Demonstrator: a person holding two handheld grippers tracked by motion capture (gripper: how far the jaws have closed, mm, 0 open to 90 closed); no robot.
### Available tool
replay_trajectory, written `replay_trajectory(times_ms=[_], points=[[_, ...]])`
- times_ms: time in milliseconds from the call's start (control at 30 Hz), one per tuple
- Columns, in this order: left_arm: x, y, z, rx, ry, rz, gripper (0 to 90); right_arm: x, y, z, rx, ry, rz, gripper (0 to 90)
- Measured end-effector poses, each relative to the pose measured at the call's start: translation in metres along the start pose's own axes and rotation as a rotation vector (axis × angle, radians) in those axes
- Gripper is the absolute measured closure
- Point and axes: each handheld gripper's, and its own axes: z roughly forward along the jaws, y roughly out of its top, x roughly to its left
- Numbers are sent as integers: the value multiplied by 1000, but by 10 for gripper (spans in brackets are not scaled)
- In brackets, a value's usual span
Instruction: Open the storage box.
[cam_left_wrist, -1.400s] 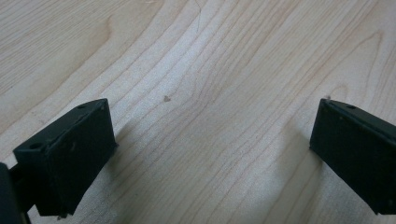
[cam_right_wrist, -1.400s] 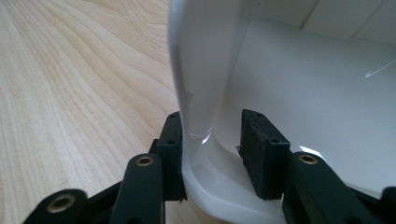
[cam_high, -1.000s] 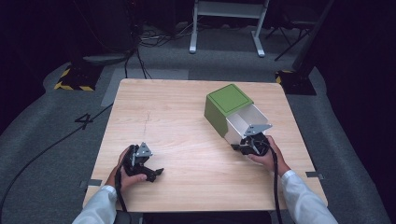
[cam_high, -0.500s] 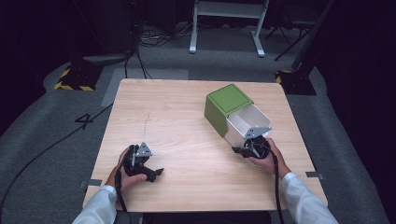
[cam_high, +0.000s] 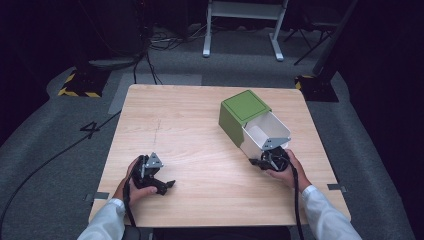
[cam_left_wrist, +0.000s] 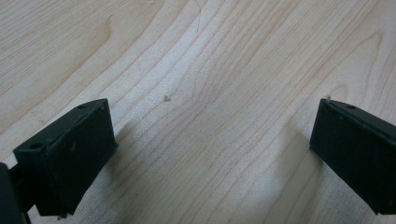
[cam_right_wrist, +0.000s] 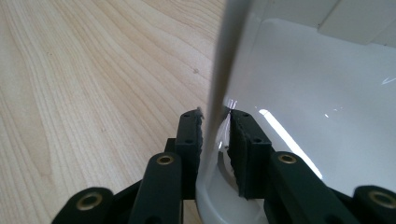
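Observation:
A green box stands on the right half of the wooden table, and a white drawer sticks out of its near side. My right gripper is shut on the drawer's front wall. In the right gripper view the jaws pinch that thin white wall, one outside it and one inside the glossy, bare drawer. My left gripper rests low at the table's front left. It is open, with only wood grain between its wide-apart jaws.
The table's front edge lies just behind both hands. Grey floor surrounds the table, with a black cable at the left, a hazard-striped block beyond it and a white stand at the back.
The right gripper has drawn the white drawer slightly further out of the green box toward the person. The left gripper has stayed put.

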Motion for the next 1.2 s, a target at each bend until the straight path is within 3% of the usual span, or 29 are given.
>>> replay_trajectory(times_ms=[900,1200], points=[[0,0,0,0,-1,0,2,4,-6,-8,16,12,-16,746],[0,0,0,1,-1,0,2,7,-5,-11,13,1,-31,638]])
